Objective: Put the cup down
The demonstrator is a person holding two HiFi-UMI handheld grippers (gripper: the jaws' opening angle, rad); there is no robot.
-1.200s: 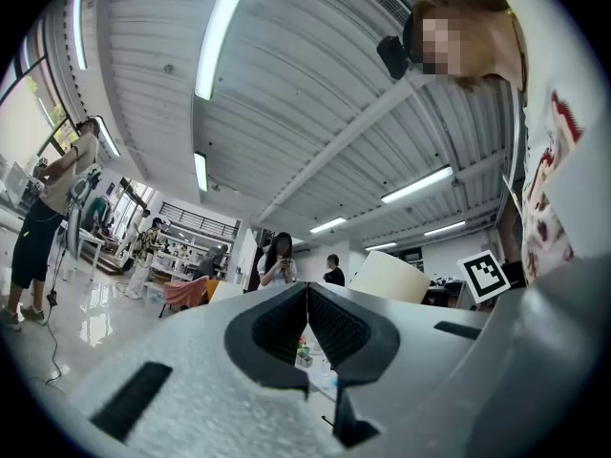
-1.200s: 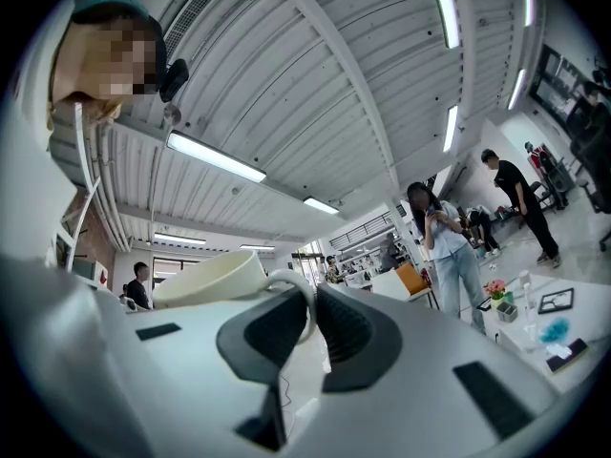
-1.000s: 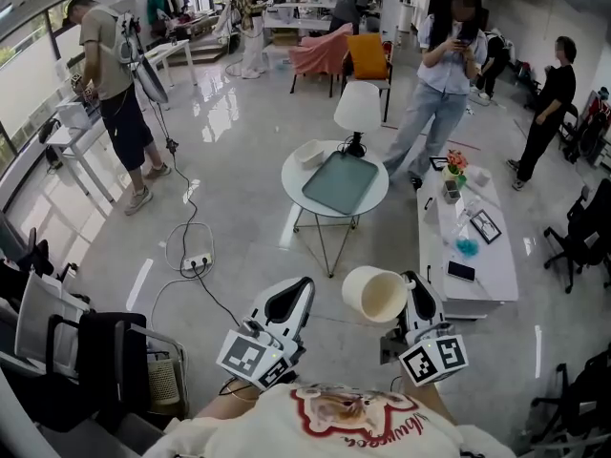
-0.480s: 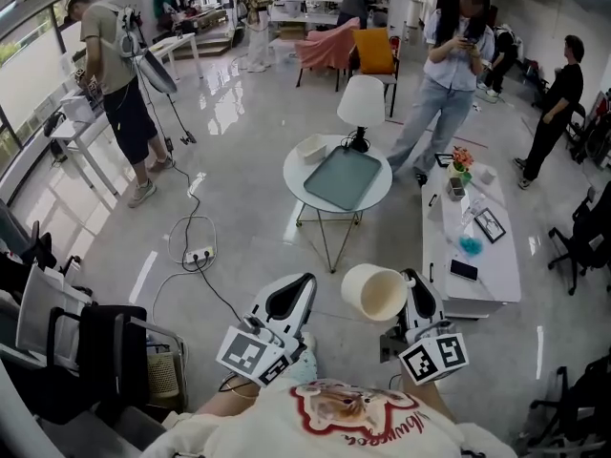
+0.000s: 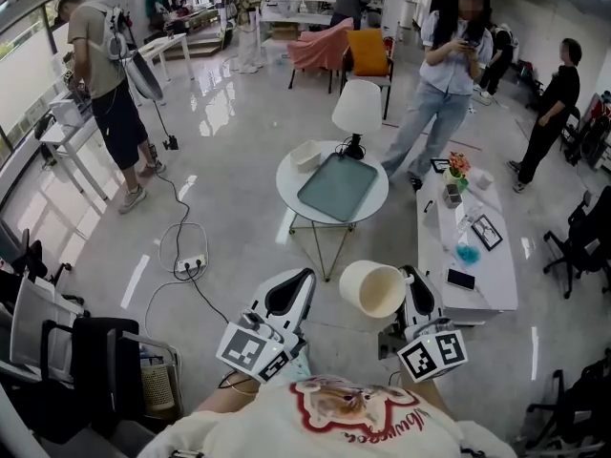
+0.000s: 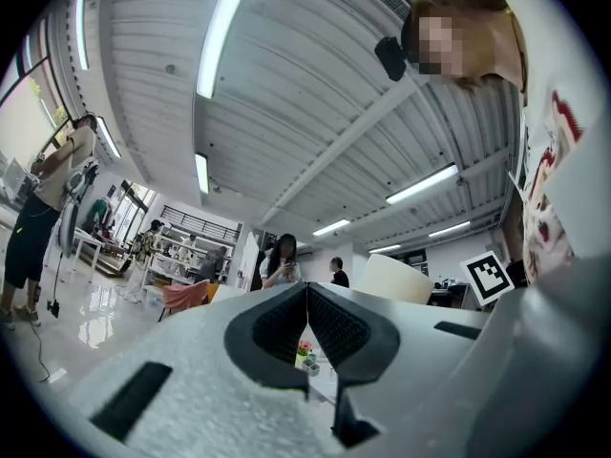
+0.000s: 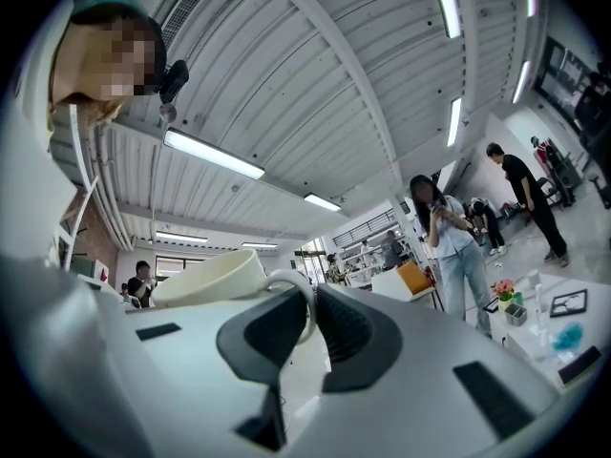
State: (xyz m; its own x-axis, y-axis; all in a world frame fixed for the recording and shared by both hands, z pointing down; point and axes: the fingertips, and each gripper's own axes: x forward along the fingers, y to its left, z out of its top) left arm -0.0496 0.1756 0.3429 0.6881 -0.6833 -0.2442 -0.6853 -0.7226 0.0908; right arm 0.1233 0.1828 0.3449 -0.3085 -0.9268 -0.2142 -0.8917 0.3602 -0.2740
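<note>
The right gripper [image 5: 409, 292] is clamping its fingers [image 7: 358, 327] on the handle [image 7: 289, 274] of the cream cup [image 5: 372, 289]; the right gripper view is showing the white loop pinched between the two dark pads. The cup is hanging in the air on the near side of the round bench [image 5: 284, 184], well apart from it and over the floor. It is lying tipped on its side, its open mouth facing toward the left gripper [image 5: 291, 294].

The left gripper is hovering just beside the cup, also on the near side of the round bench. Its fingers [image 6: 339, 327] are pressing together with nothing between them.

The round bench is carrying a grey-green tray [image 5: 339, 187], a white bowl [image 5: 307, 155] at its far left edge and a white-shaded lamp [image 5: 357, 108] at its far edge. A long white bench [image 5: 496, 289] is standing to the right of the round bench, and a person [image 5: 444, 74] is standing beyond it, looking at a phone. A power strip [image 5: 191, 263] is lying on the floor to the left of the round bench.
</note>
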